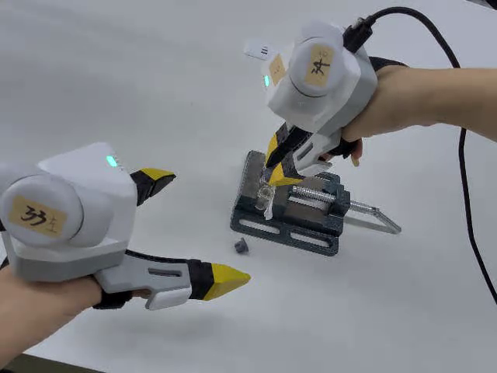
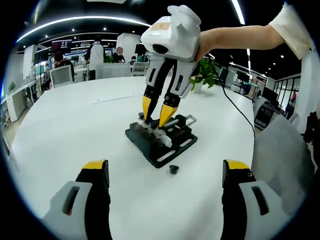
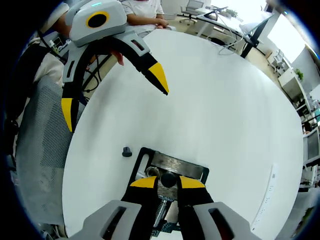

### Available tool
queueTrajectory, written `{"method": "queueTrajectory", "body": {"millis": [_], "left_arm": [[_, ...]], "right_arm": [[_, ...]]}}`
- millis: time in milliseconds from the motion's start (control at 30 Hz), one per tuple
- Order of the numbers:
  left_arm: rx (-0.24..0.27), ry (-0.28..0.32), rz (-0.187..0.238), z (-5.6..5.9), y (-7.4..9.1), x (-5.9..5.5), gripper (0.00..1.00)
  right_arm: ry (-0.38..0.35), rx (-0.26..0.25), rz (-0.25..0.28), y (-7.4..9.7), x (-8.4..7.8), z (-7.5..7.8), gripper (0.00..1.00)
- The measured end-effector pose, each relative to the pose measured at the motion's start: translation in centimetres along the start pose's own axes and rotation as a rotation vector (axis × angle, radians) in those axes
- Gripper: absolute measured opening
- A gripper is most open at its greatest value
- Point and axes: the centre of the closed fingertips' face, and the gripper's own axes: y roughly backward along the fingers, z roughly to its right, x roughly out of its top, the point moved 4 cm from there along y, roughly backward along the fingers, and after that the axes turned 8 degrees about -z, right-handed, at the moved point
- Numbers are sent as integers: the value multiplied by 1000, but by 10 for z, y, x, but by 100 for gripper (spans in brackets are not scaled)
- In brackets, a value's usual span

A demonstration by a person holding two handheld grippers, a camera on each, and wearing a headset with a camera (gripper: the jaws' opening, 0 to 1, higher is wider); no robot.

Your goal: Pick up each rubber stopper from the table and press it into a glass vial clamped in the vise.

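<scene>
A round white table (image 2: 65, 125) stands in an open office under curved ceiling light strips (image 2: 75, 20).

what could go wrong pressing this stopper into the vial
1. The right gripper pinches the held stopper by its narrow tips above the glass vial; pressed off-centre, it may tilt or squirt out.
2. The loose stopper lies close beside the vise; the open left gripper, moving in, might knock it away.
</scene>
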Motion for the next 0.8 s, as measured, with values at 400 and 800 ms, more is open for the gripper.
{"method": "queueTrajectory", "body": {"millis": [400,800], "left_arm": [[0,-2,4,-2,0,4,93],[-2,0,-4,-3,-1,1,93]], "right_arm": [[-41,11,31,14,-3,5,7],[-66,34,15,4,-7,2,3]]}}
